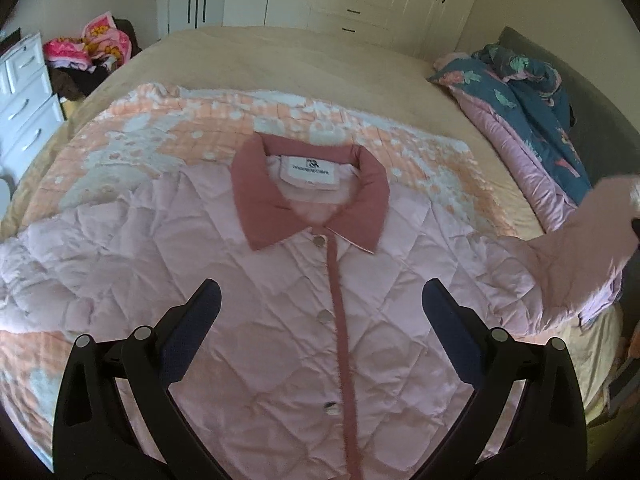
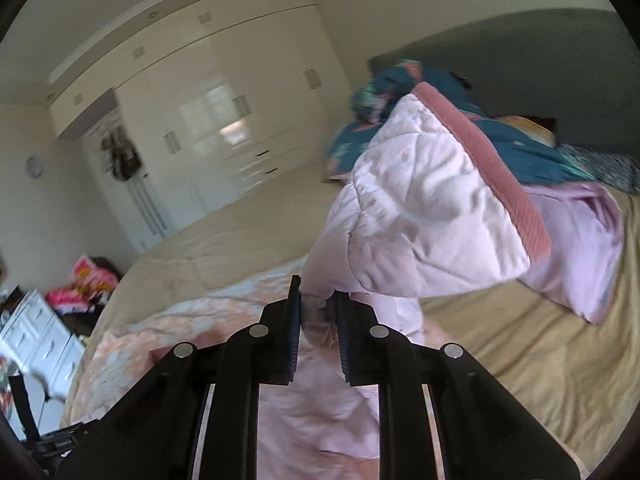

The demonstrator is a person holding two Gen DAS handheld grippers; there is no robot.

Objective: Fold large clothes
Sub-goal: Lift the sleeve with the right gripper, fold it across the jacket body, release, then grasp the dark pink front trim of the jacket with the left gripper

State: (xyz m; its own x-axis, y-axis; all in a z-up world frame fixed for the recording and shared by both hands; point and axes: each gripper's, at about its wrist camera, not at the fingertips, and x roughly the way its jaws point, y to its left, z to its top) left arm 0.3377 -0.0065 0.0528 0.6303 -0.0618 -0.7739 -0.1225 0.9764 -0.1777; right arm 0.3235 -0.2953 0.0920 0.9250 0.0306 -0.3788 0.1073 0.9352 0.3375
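A pale pink quilted jacket (image 1: 280, 304) with a darker pink collar and button placket lies face up on the bed, collar away from me. My left gripper (image 1: 320, 300) is open and empty, hovering above the jacket's chest. My right gripper (image 2: 318, 304) is shut on the jacket's sleeve (image 2: 424, 216) and holds it lifted above the bed, its dark pink cuff hanging to the right. In the left wrist view the lifted sleeve (image 1: 592, 240) shows at the right edge.
The jacket rests on a peach and white blanket (image 1: 160, 140) over a beige bed (image 1: 300, 56). A blue floral duvet (image 1: 528, 96) is piled at the right by the headboard. White drawers (image 1: 24, 96) and a clothes pile (image 1: 88, 44) stand left. Wardrobes line the far wall.
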